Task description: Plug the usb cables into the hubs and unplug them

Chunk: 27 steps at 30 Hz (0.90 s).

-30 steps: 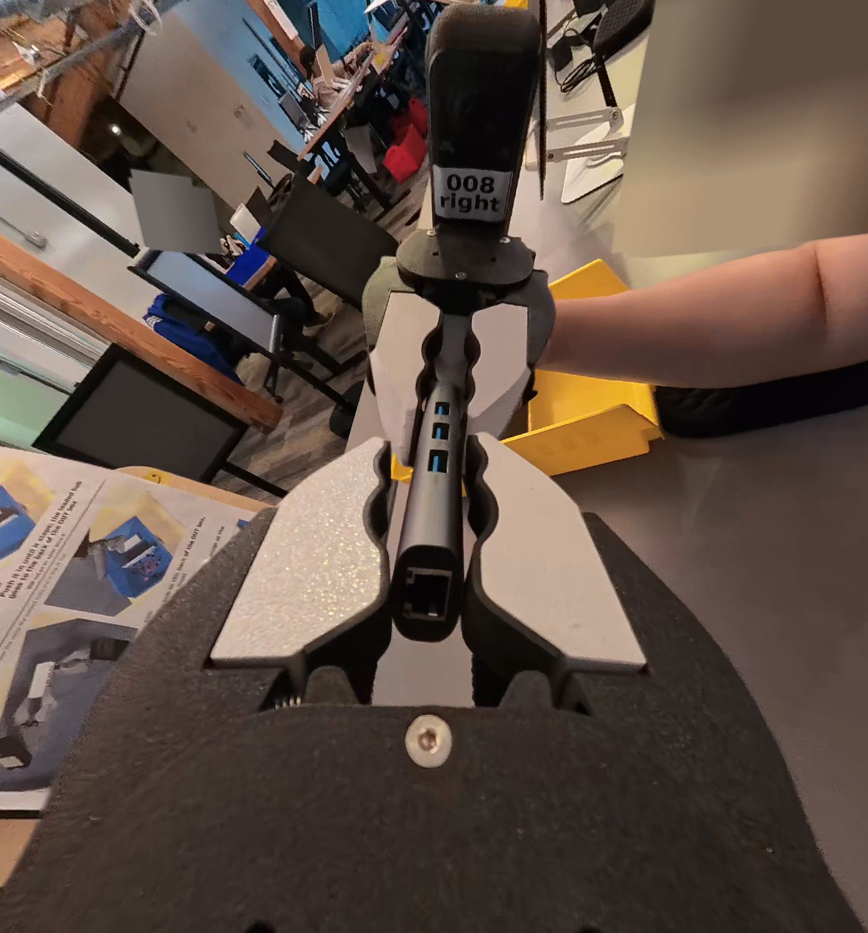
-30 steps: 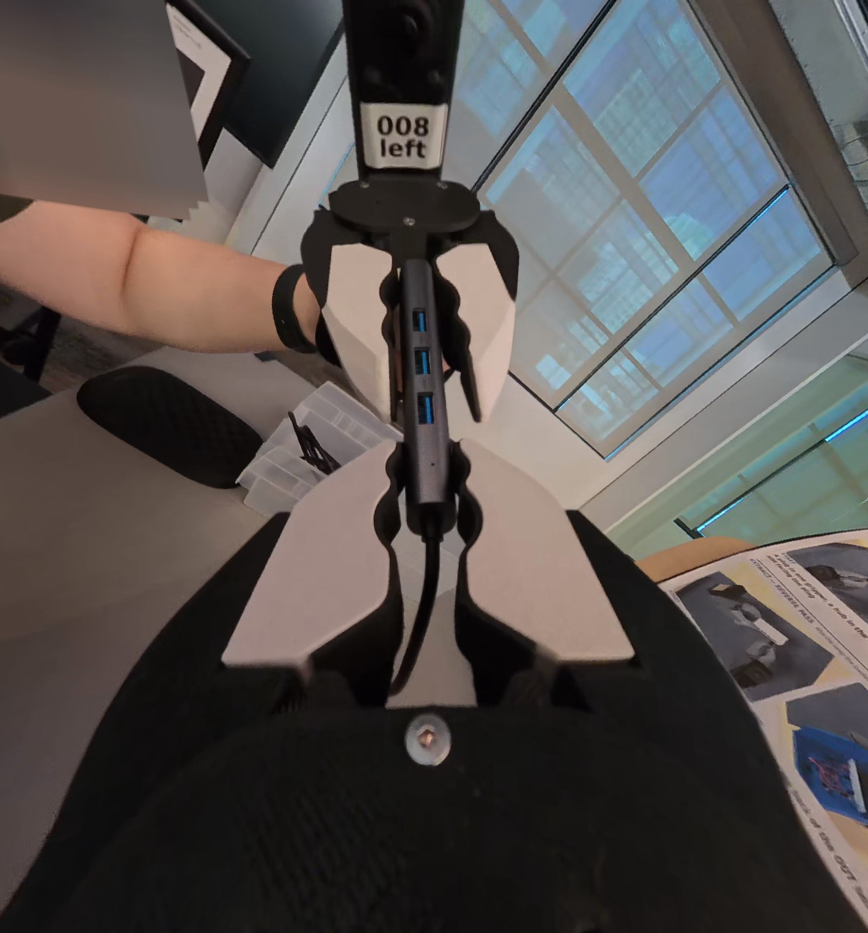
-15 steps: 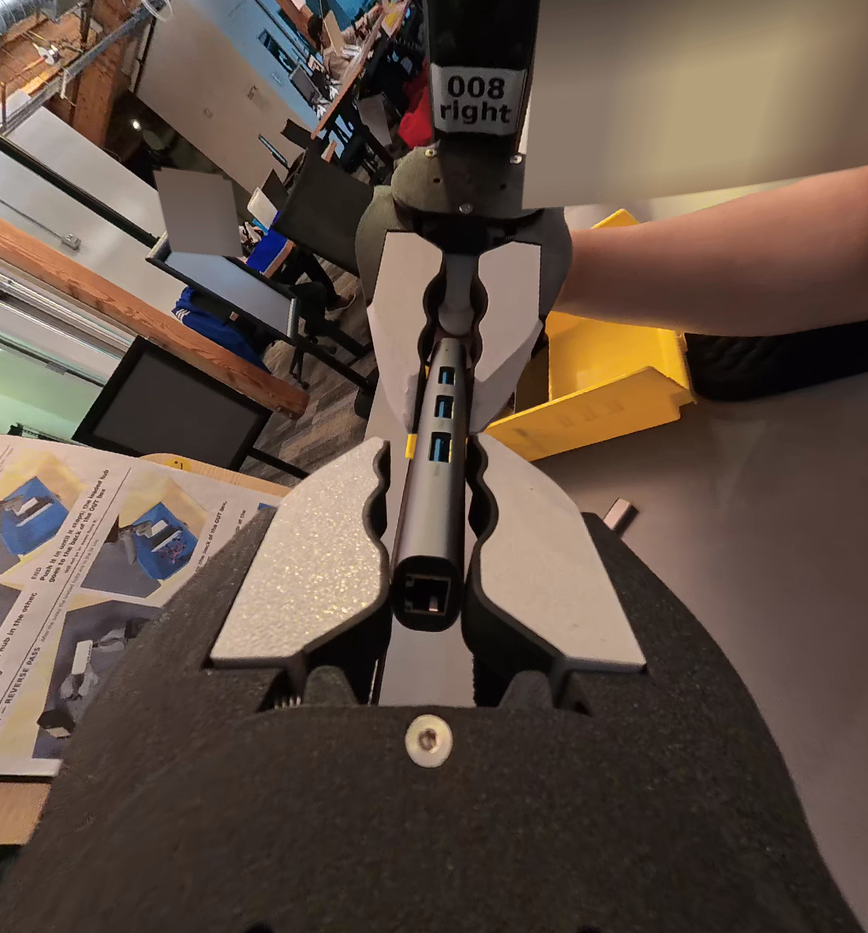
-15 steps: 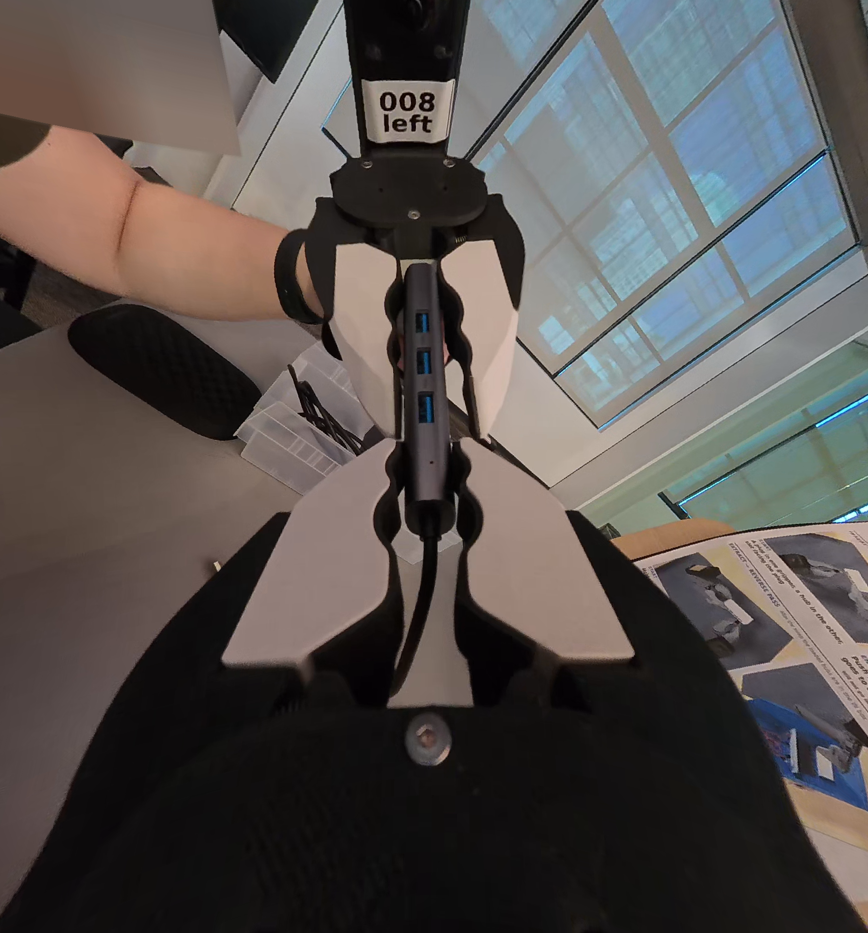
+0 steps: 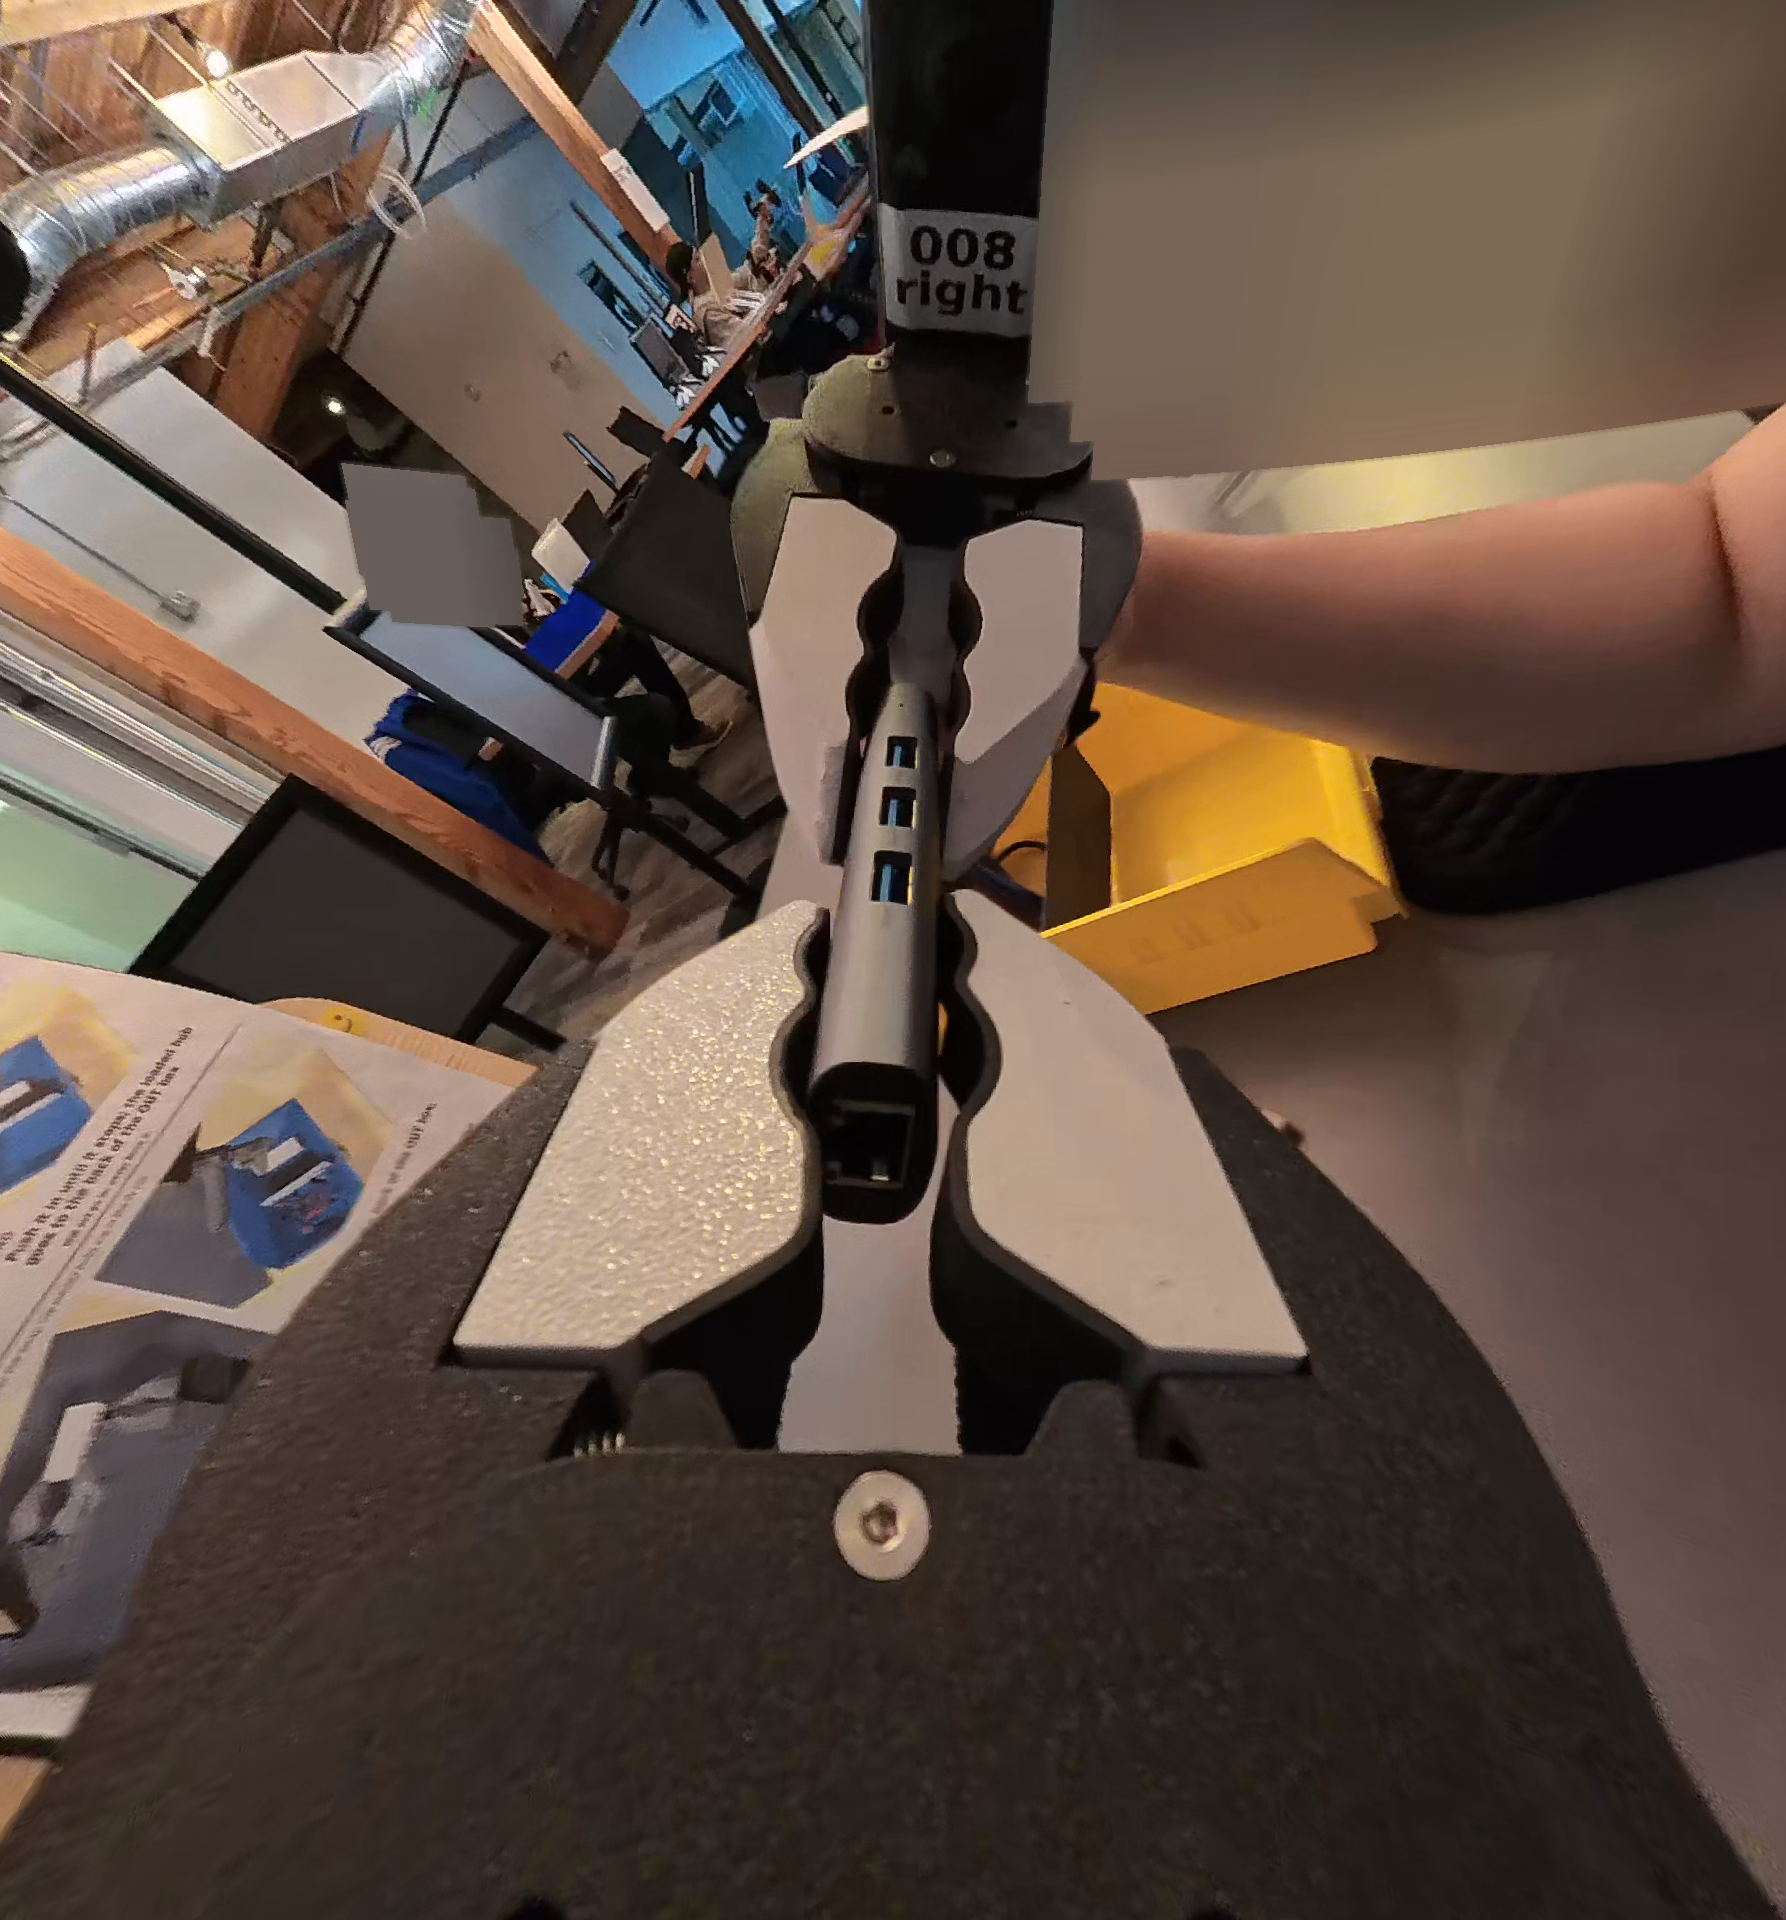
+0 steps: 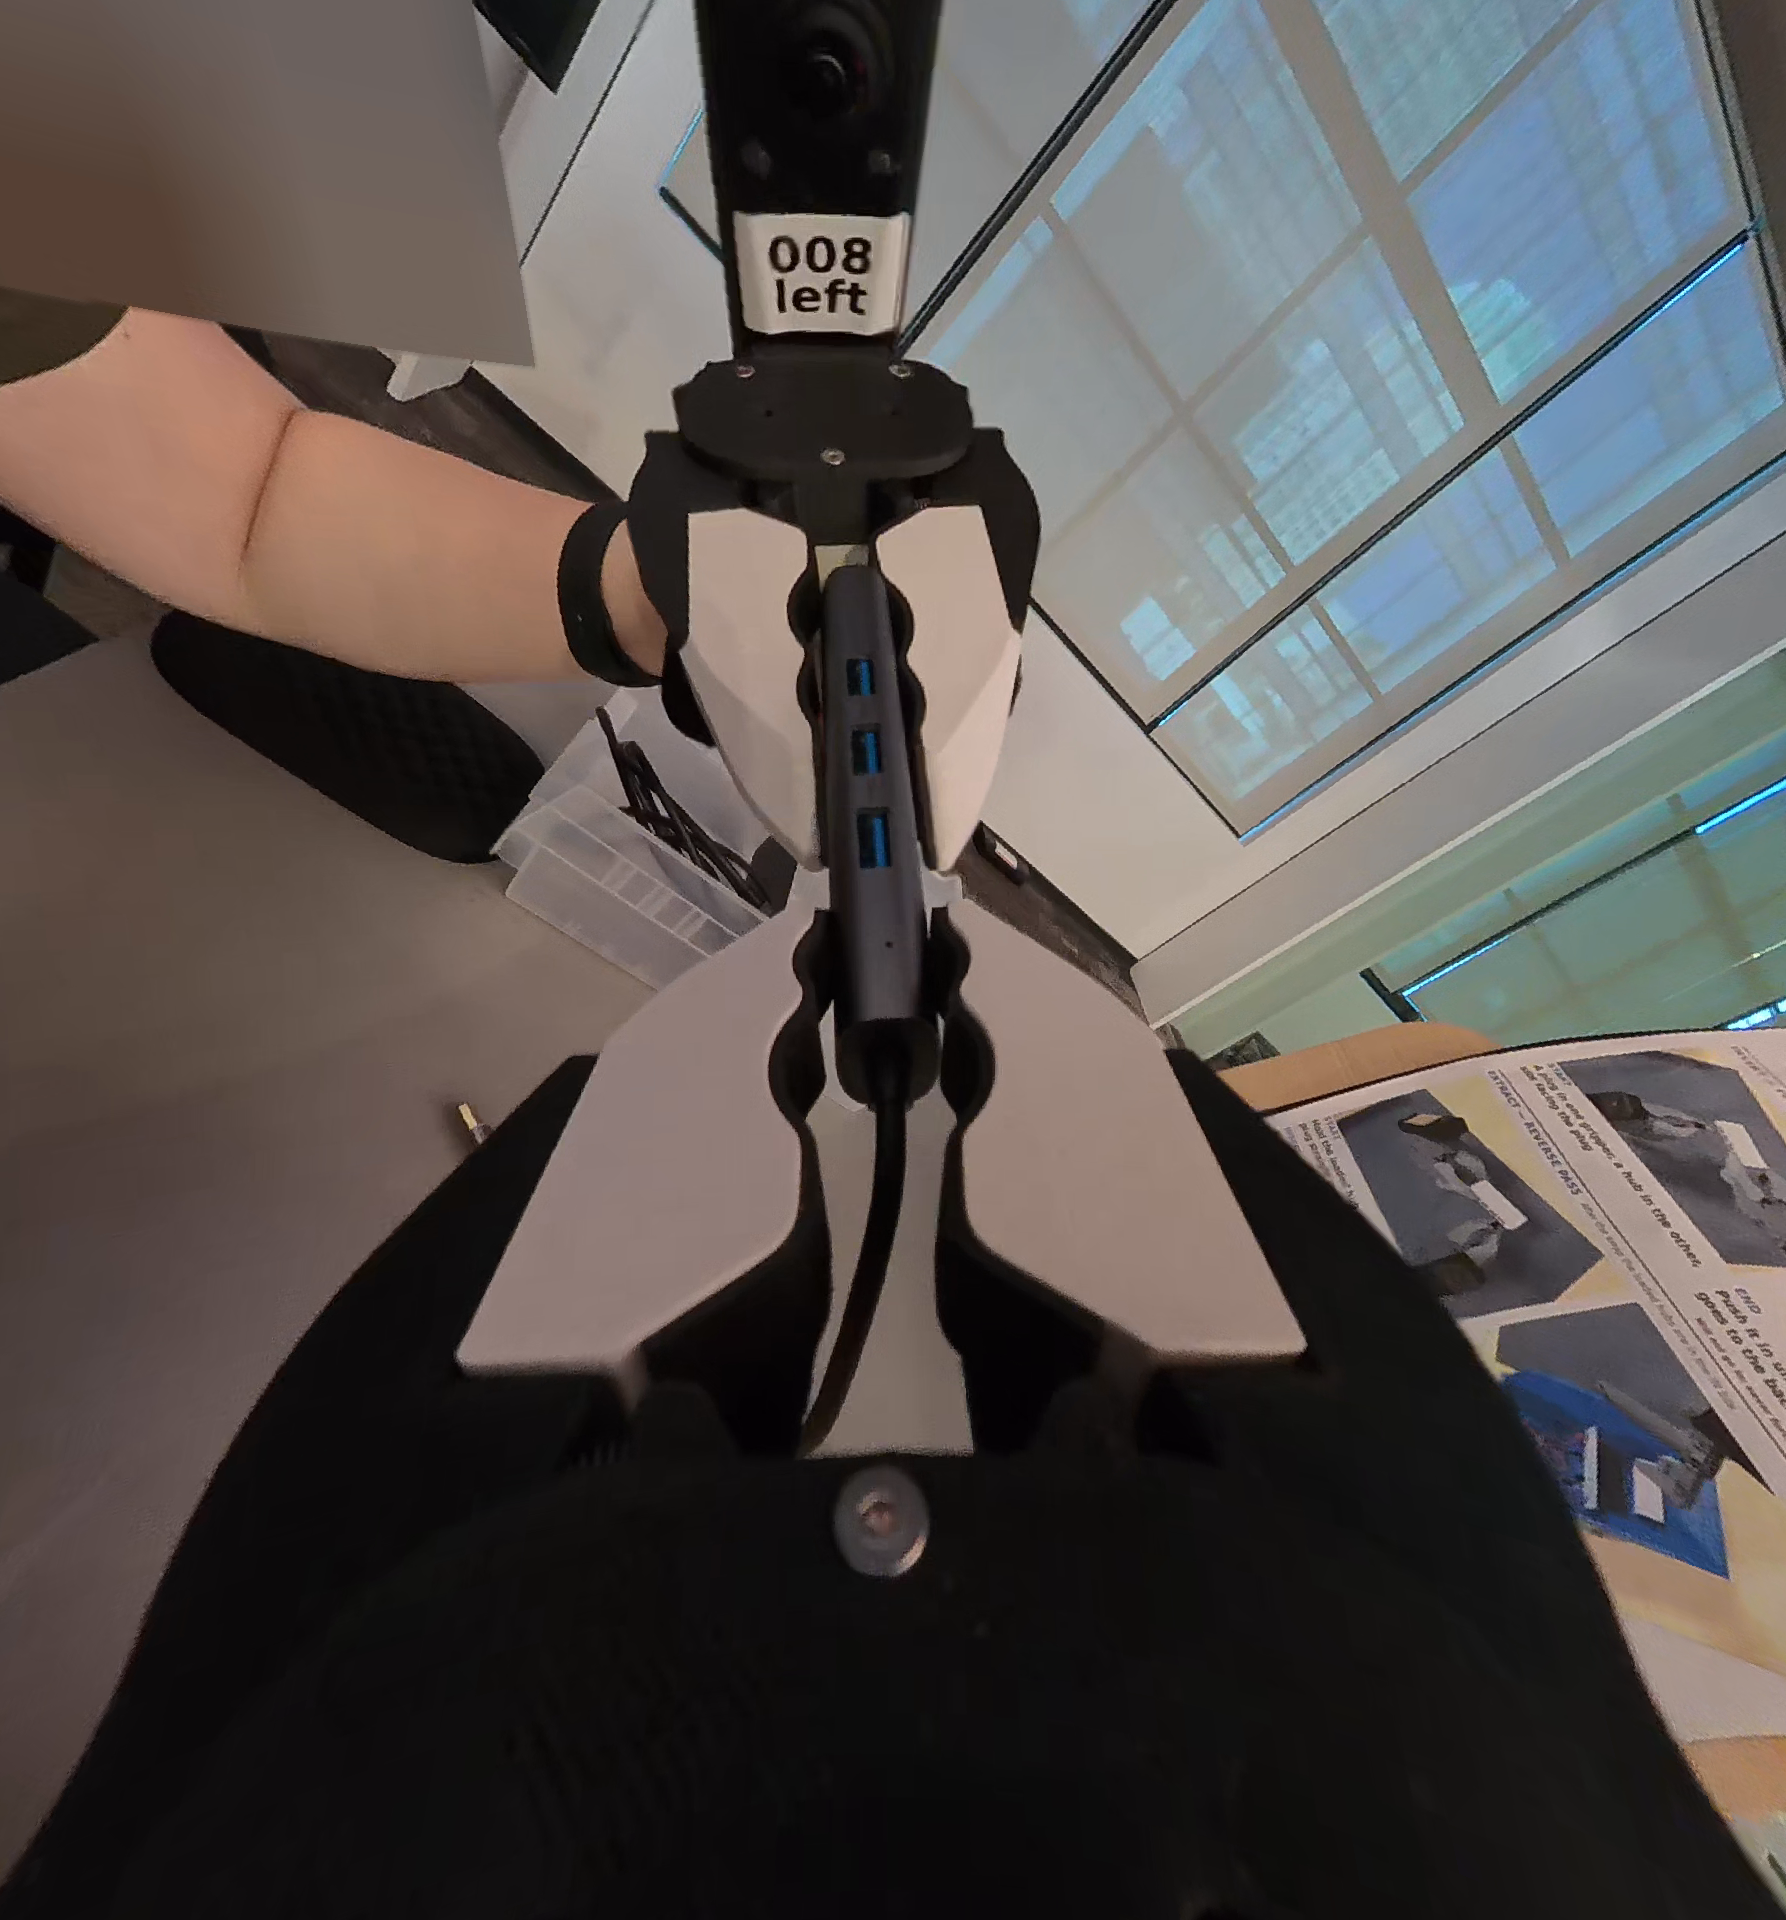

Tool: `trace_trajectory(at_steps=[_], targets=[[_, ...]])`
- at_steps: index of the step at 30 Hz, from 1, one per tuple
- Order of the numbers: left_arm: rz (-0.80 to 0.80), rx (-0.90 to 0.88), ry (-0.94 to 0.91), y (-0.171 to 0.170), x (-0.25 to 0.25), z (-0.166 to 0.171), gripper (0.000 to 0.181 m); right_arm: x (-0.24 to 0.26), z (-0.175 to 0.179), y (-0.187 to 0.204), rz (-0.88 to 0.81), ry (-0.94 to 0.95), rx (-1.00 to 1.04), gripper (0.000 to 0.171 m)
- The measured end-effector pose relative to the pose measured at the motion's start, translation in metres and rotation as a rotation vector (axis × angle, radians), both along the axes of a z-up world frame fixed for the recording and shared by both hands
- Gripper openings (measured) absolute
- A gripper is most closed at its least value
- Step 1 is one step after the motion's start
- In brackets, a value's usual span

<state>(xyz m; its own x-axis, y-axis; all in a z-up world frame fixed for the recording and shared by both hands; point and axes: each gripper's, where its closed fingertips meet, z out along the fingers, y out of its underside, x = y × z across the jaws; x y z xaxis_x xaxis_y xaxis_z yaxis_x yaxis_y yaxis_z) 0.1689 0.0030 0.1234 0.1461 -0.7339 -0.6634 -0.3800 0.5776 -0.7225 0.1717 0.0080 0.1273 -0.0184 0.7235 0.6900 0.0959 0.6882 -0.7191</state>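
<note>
Both claws have swung upward since a second ago, USB hub (image 5: 873, 997) pinched between them: left claw (image 5: 876, 1081) clamps its network-port end, right claw (image 6: 876, 997) its cable (image 6: 863, 1247) end. All three blue ports (image 6: 863, 748) sit empty, so plugging looks not yet started.

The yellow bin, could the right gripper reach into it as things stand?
Probably not yet: the right gripper and left gripper both clamp the USB hub, so the yellow bin waits.

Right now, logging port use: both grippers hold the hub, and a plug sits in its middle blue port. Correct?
Not quite. Both grippers, left and right, do hold the hub, but all three blue ports are empty, as the right wrist view shows.
</note>
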Motion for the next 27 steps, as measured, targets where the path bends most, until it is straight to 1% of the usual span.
trace_trajectory(at_steps=[4,6,9,12,15,18,21,24,27], targets=[[-0.008,0.037,-0.015,0.004,-0.001,-0.004,0.019,-0.002,-0.006,0.004,0.025,-0.012,-0.051,0.019],[-0.006,0.015,-0.019,0.007,-0.003,-0.010,0.018,-0.004,-0.013,0.007,0.024,-0.038,-0.070,0.018],[-0.017,-0.051,-0.023,0.012,-0.008,-0.028,0.017,-0.009,-0.028,0.013,0.020,-0.104,-0.090,0.018],[-0.053,-0.076,-0.078,0.020,-0.012,-0.040,0.017,-0.013,-0.039,0.021,0.002,-0.137,-0.108,0.018],[-0.010,-0.096,-0.042,0.034,-0.015,-0.054,0.016,-0.015,-0.053,0.034,-0.033,-0.174,-0.126,0.019],[0.071,-0.013,0.000,0.044,-0.016,-0.059,0.016,-0.016,-0.059,0.045,-0.038,-0.163,-0.141,0.020],[0.121,0.015,0.028,0.049,-0.015,-0.063,0.016,-0.015,-0.065,0.051,-0.032,-0.152,-0.108,0.020],[0.128,0.006,0.049,0.051,-0.016,-0.069,0.016,-0.016,-0.070,0.052,-0.029,-0.162,-0.113,0.020],[0.104,-0.038,0.034,0.048,-0.018,-0.067,0.016,-0.018,-0.068,0.049,-0.005,-0.136,-0.127,0.020]])
